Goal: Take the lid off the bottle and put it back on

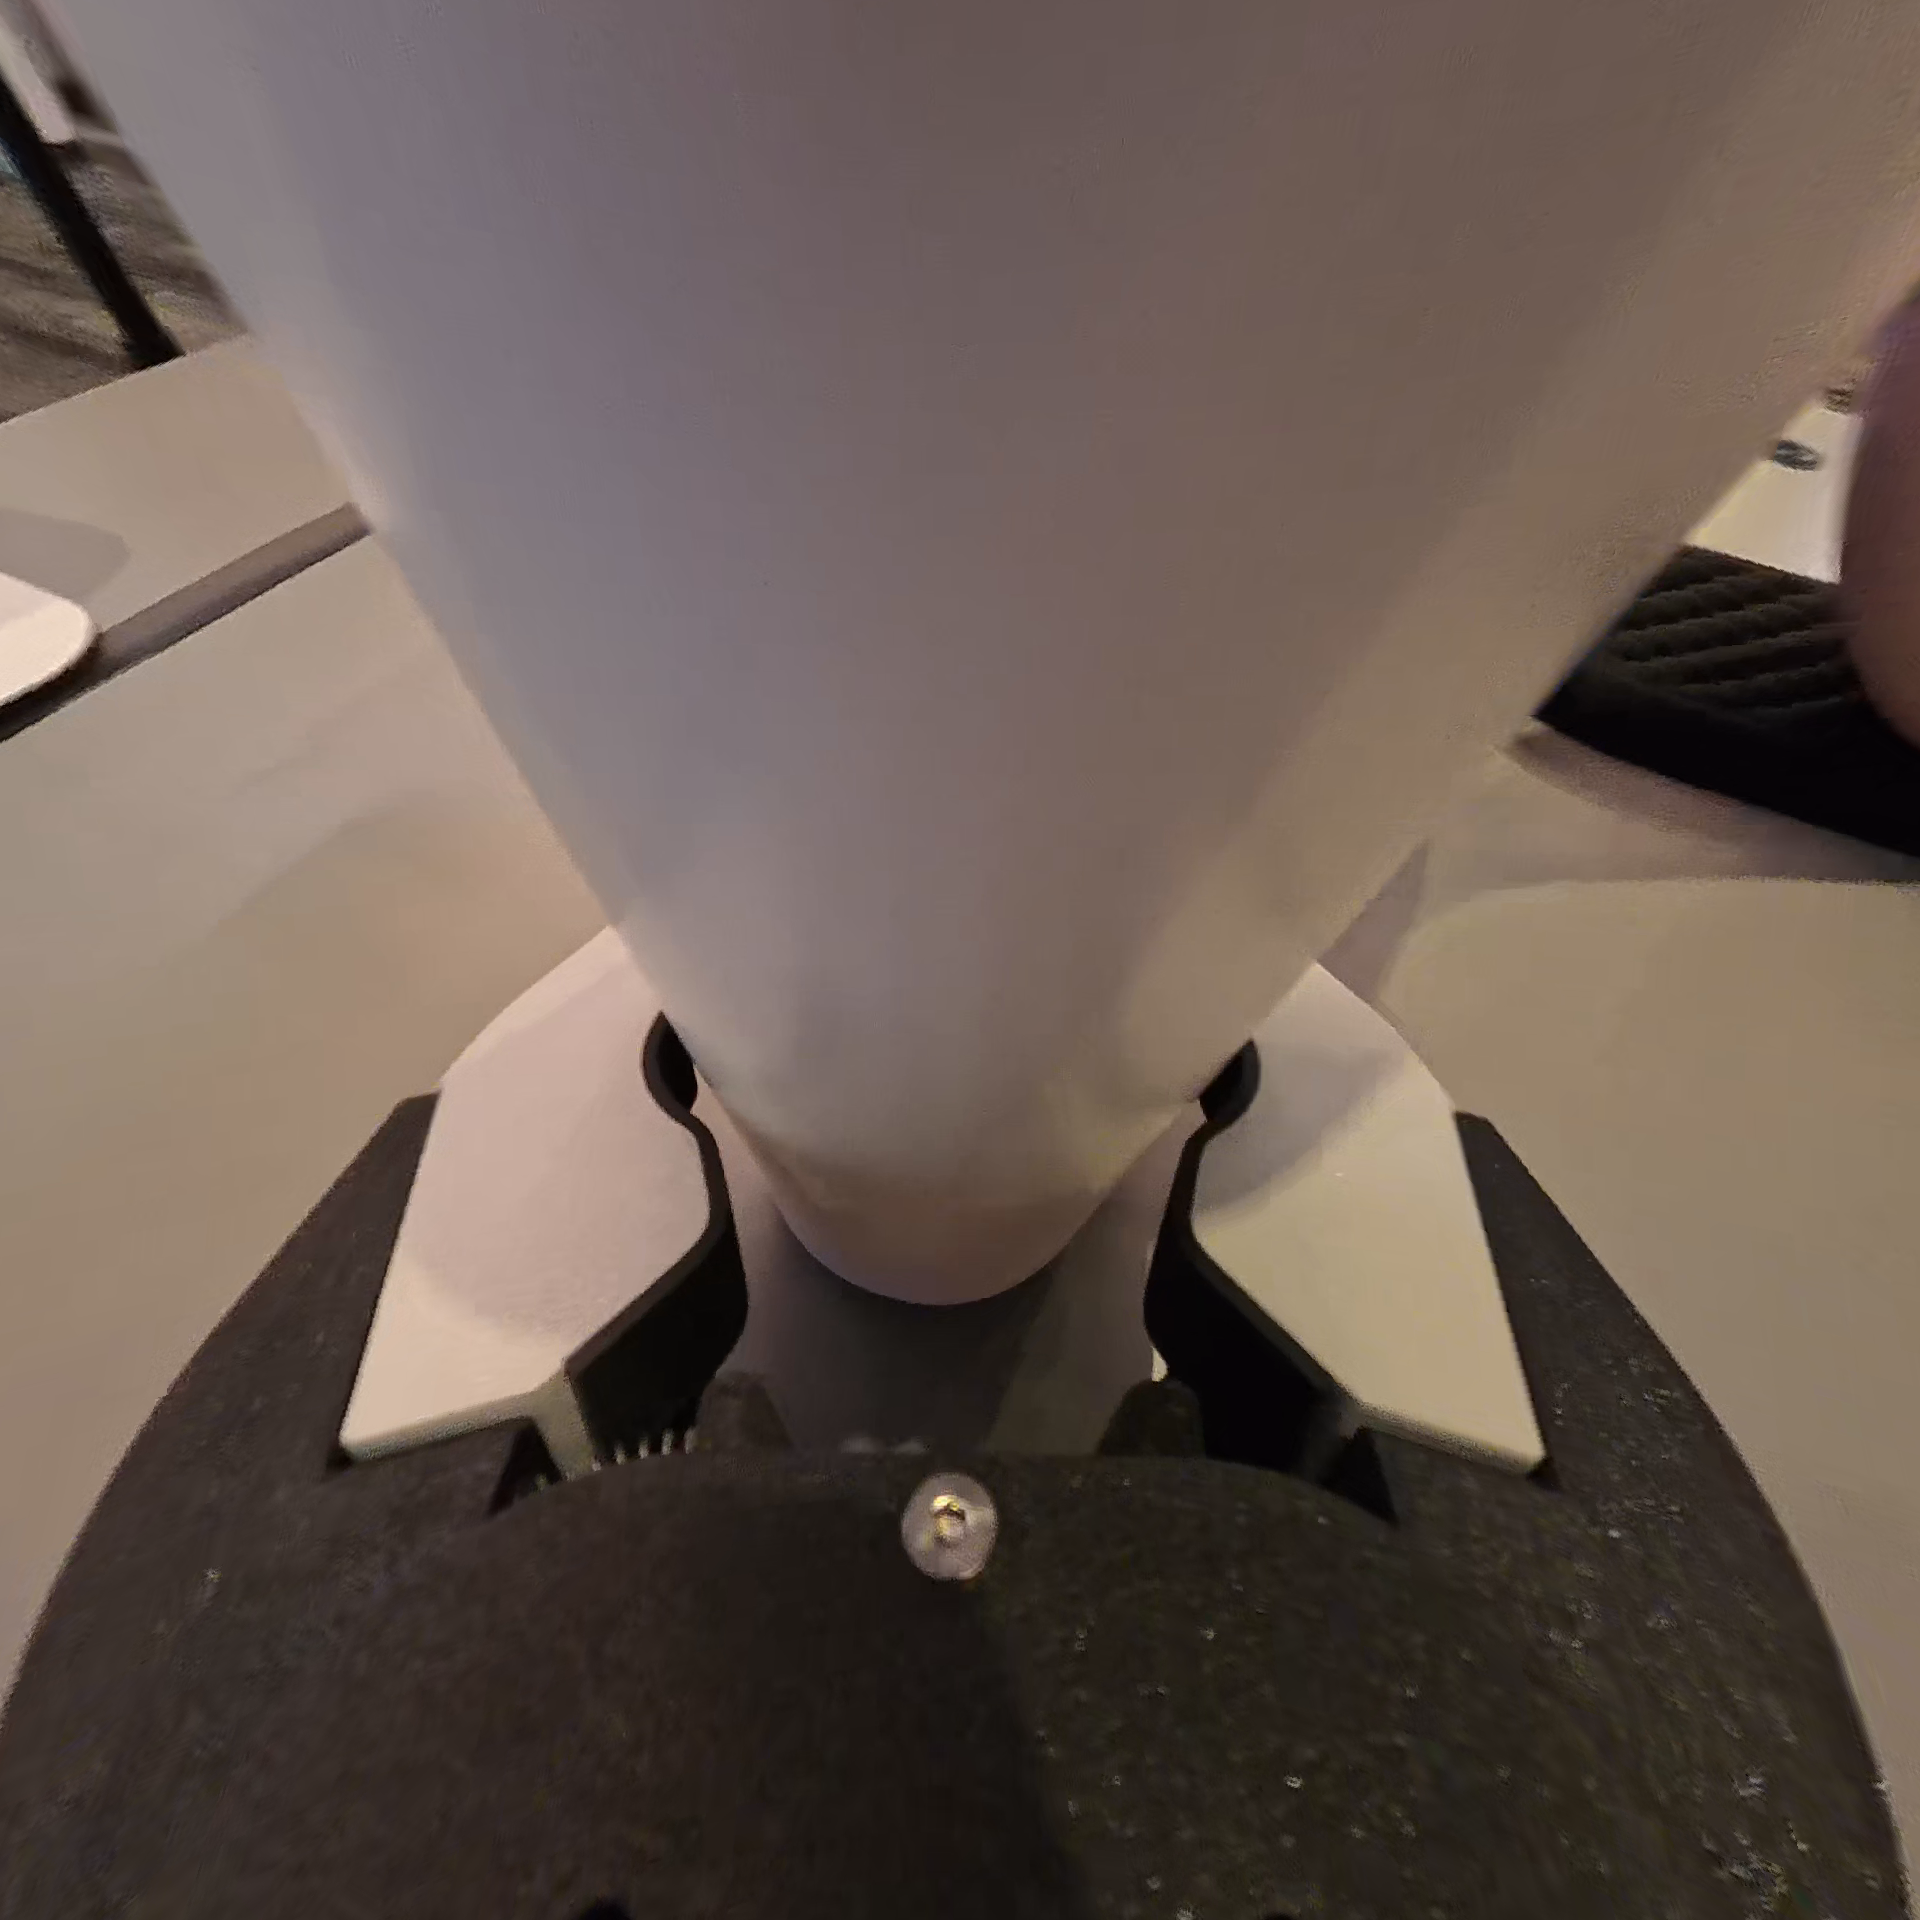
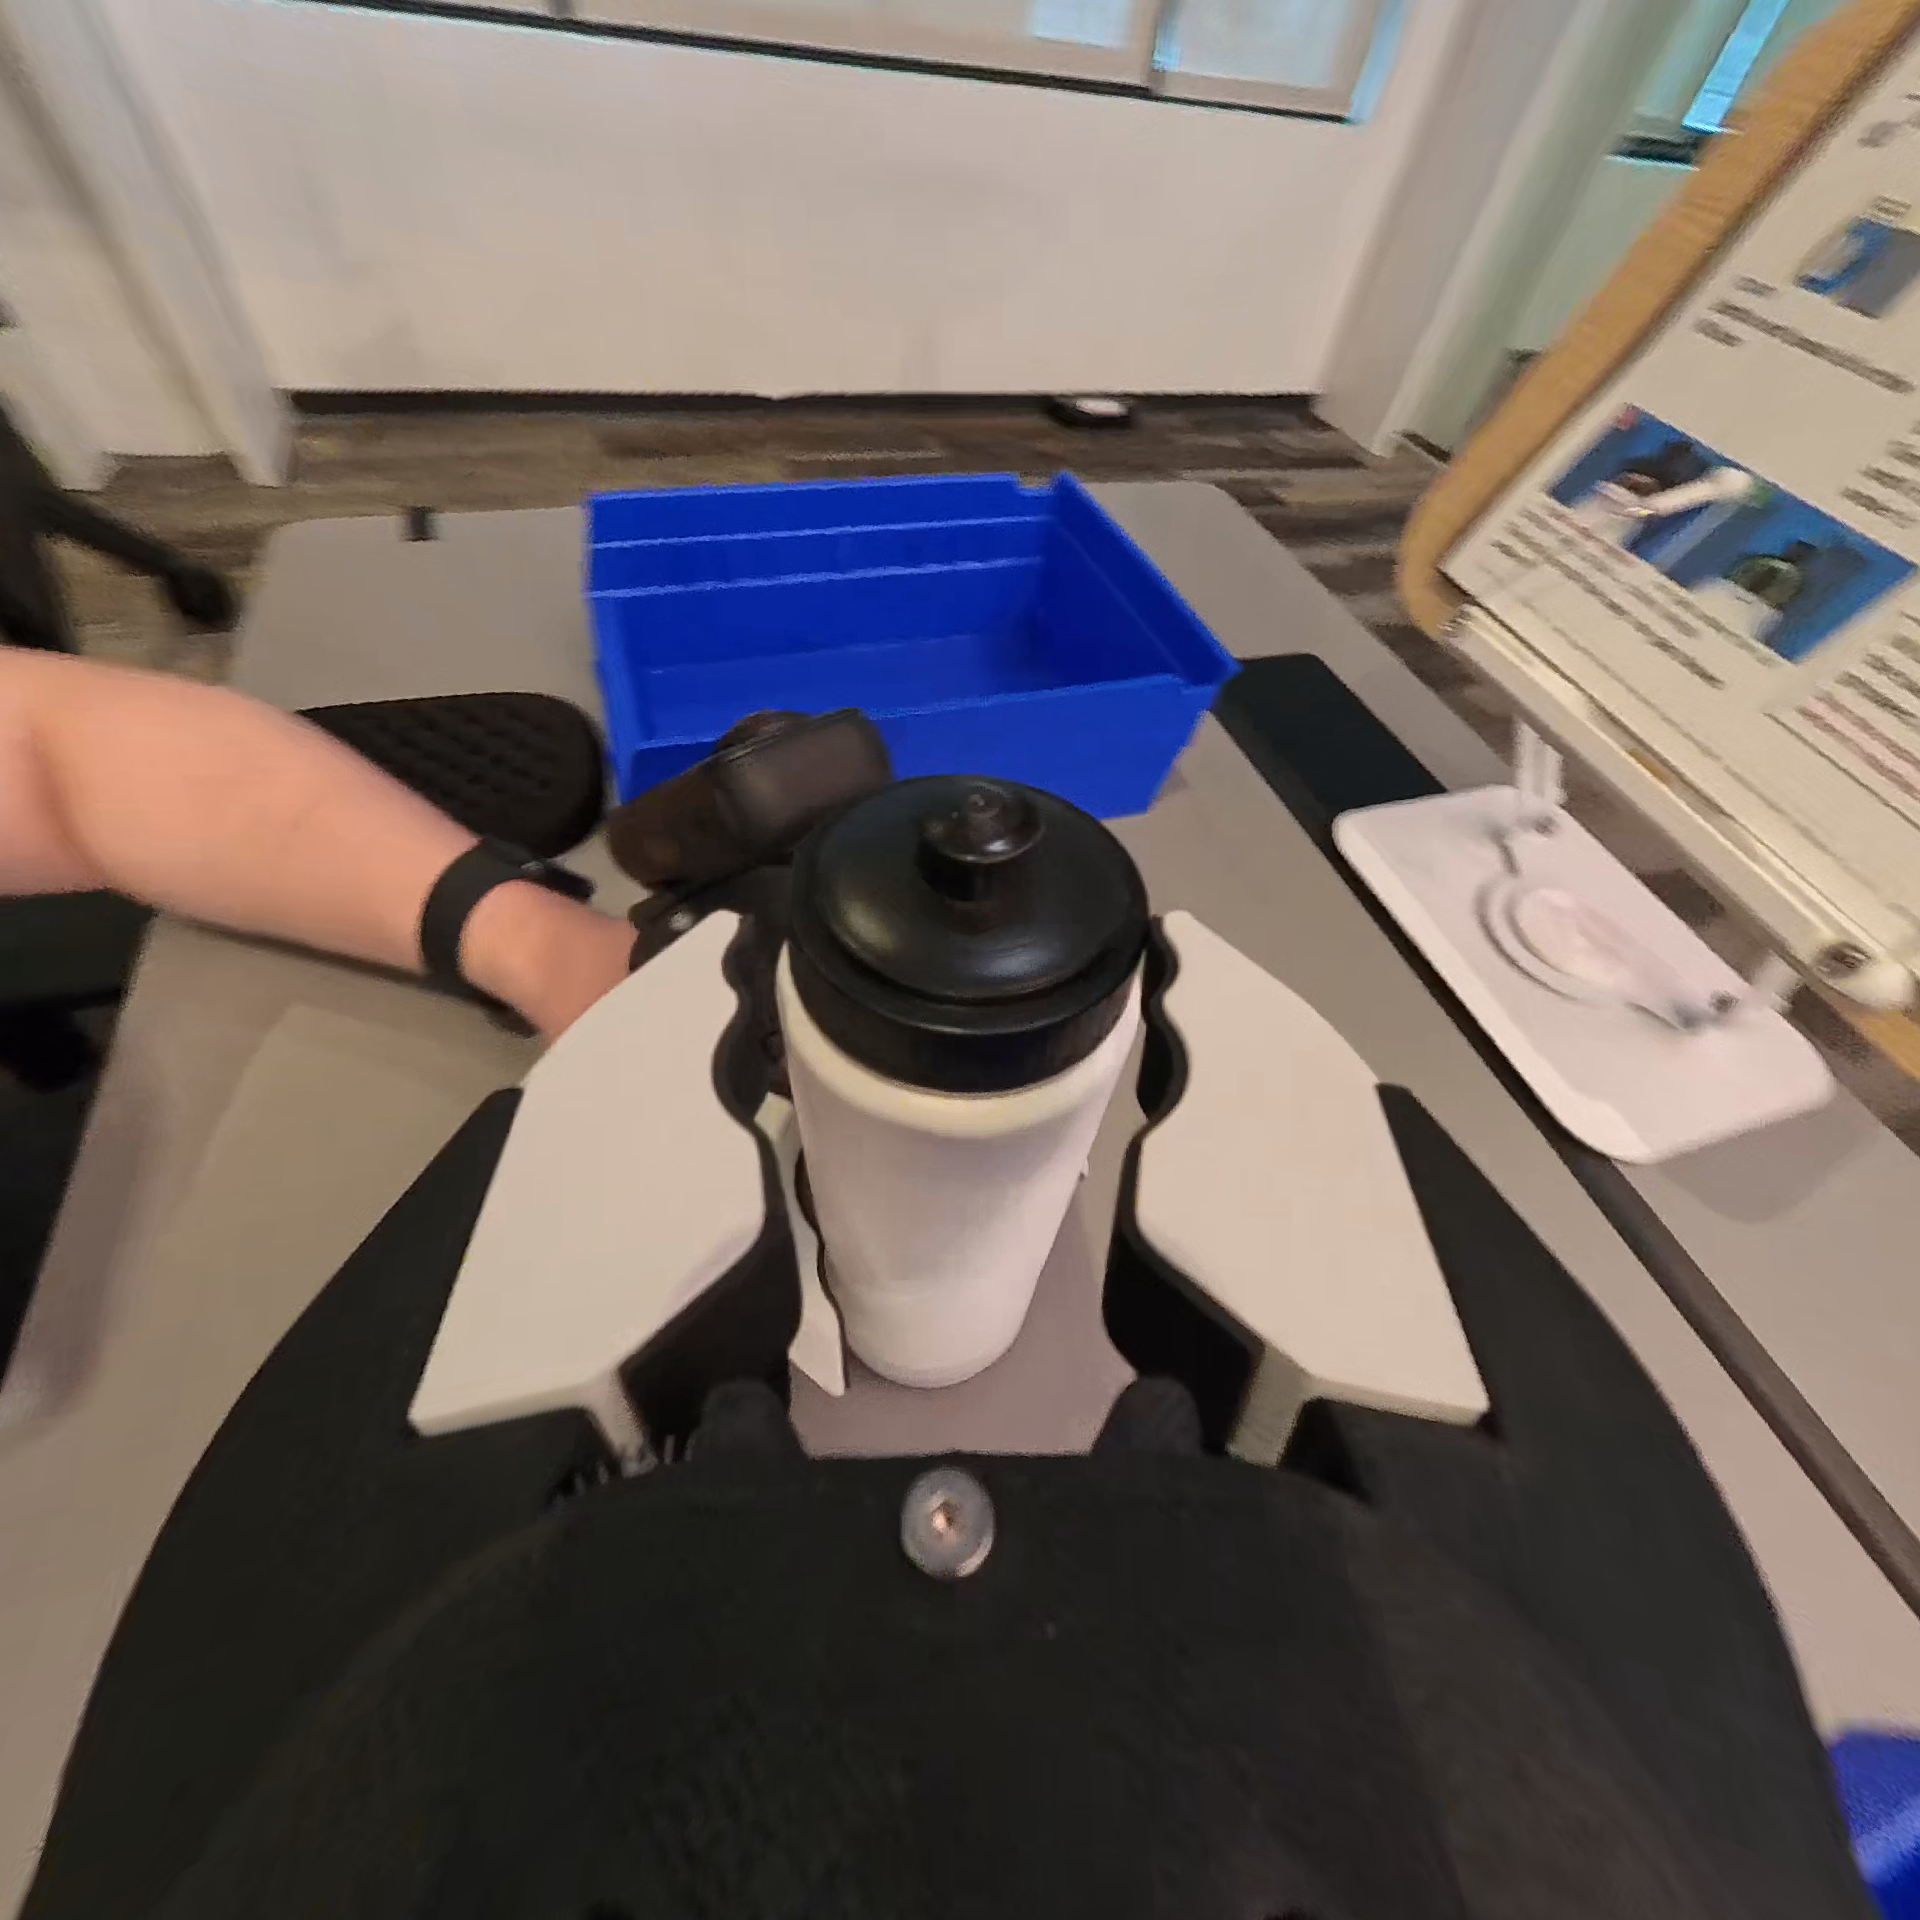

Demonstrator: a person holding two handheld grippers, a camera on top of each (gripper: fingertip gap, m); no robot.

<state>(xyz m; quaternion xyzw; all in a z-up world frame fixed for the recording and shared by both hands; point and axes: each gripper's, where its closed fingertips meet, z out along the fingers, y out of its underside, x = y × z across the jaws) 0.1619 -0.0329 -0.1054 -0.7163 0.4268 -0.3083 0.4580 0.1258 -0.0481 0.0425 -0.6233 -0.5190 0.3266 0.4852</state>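
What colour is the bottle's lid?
Black lid, on a white bottle; clearest in the right wrist view.

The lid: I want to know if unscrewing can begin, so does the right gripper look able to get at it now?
Probably yes. The black lid sits between the right gripper's open fingers with nothing above or beside it, while the left gripper holds the white bottle low on its body.

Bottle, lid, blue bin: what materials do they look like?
Bottle: white matte plastic by the look, opaque with soft shading and no glare. Lid: black, smoother plastic with faint sheen on its dome, moulded spout on top. Blue bin: rigid moulded plastic, uniform colour, ribbed rim. All judged from looks alone.
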